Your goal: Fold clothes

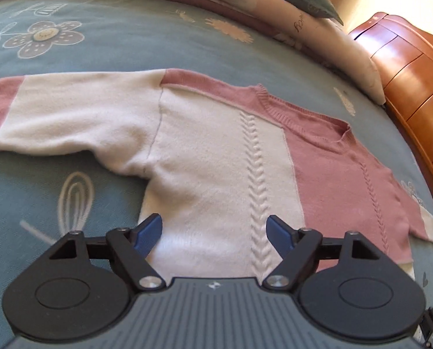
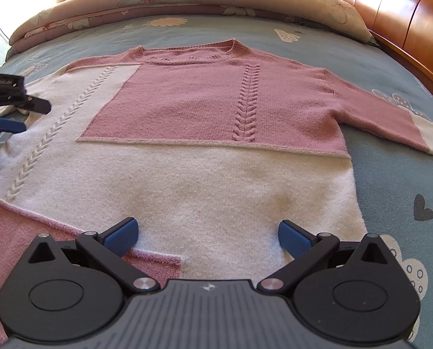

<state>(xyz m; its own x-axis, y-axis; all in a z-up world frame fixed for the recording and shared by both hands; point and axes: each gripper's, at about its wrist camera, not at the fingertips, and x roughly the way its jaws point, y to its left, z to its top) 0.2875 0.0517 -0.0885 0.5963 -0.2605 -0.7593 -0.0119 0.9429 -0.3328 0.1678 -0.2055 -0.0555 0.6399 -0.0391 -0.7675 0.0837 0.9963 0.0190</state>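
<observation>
floral blue bedspread, folded quilt, wooden headboard.

My left gripper and right gripper look the same: a grey ribbed body with a small white mark, two black round discs, black link arms with silver screws, and blue textured pads on the fingers.
</observation>
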